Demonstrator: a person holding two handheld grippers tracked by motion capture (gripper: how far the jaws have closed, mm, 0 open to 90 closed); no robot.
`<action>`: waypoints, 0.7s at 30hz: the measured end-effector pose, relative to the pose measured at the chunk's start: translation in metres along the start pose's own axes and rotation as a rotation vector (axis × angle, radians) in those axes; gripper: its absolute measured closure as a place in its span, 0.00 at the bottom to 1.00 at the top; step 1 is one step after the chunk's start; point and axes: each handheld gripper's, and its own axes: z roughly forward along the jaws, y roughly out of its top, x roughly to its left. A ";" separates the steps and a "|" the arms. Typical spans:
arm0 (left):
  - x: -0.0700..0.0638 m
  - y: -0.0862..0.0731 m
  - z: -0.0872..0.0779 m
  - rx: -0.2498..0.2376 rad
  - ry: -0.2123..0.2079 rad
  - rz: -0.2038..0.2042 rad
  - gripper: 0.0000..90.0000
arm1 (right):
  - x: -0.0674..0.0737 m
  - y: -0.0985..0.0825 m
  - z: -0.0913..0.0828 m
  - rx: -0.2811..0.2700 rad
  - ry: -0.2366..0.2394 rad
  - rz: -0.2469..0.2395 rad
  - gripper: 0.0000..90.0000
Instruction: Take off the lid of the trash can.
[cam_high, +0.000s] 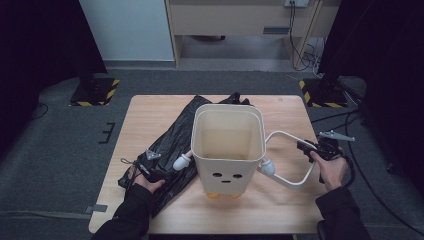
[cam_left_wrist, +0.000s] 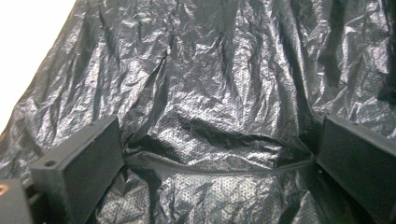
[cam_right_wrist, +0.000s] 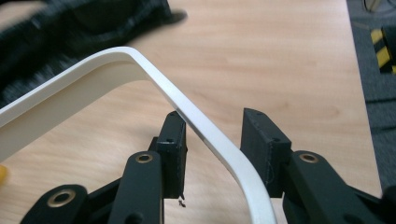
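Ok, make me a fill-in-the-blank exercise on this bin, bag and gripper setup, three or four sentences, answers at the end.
1. The cream bin stands on a ____ table.
2. The bag lying left of the bin is ____ in colour.
3. The right hand-held gripper has the bin's white ____ between its jaws.
4. The left hand-held gripper has its jaws spread over the ____.

Missing words: wooden; black; handle; bag
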 end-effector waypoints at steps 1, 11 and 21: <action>0.000 0.000 0.000 0.000 0.004 -0.004 0.01 | -0.002 -0.003 0.003 0.016 -0.008 -0.006 0.68; 0.009 -0.004 -0.003 -0.015 0.073 -0.079 0.04 | -0.019 -0.020 0.009 0.088 -0.059 -0.006 0.66; 0.019 -0.002 -0.014 0.020 0.035 -0.073 0.19 | -0.020 -0.030 0.015 0.165 -0.064 -0.005 0.61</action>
